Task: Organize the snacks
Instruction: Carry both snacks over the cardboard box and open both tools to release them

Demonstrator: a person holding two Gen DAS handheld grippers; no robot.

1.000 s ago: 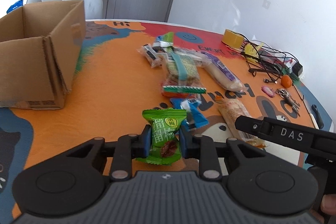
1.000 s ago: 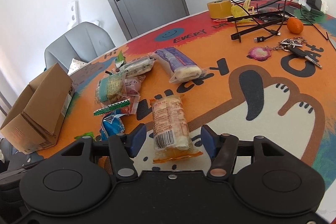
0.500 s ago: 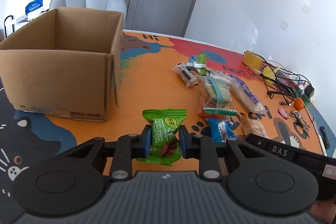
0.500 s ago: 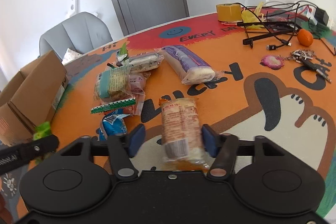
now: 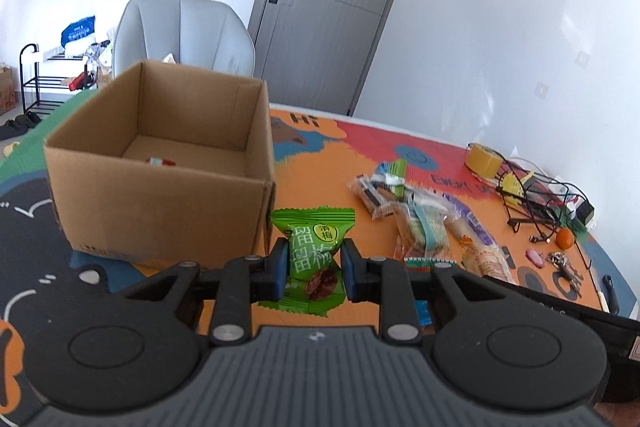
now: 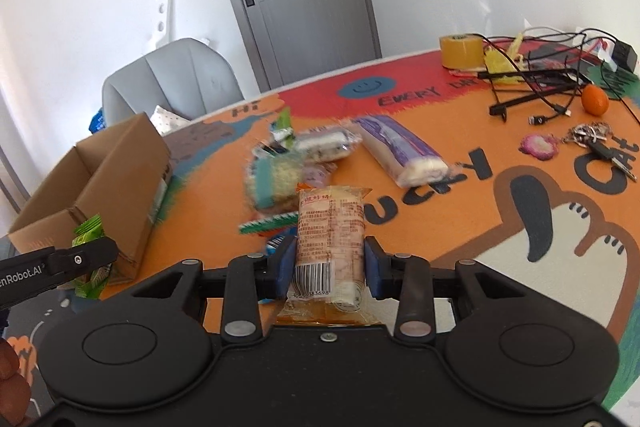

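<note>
My left gripper (image 5: 314, 267) is shut on a green plum snack packet (image 5: 314, 239), held upright in the air just right of the open cardboard box (image 5: 160, 203). A small red wrapper (image 5: 160, 161) lies inside the box. My right gripper (image 6: 330, 263) holds a pale bread packet with a barcode (image 6: 330, 223); its jaws are still closing and the blue pads press the packet's sides. It hangs above the orange table mat (image 6: 460, 227). Several loose snacks (image 6: 276, 179) and a long purple packet (image 6: 400, 151) lie behind it. The box (image 6: 120, 171) stands at the left.
A grey chair (image 5: 180, 35) stands behind the box. At the table's far right lie a yellow tape roll (image 6: 460, 51), tangled black cables (image 6: 540, 79), a small orange (image 6: 595, 99) and keys with a pink fob (image 6: 540, 147).
The right gripper's jaws closed onto the bread packet and lifted it off the mat. The left gripper carried the green packet up and toward the box, whose inside now shows.
</note>
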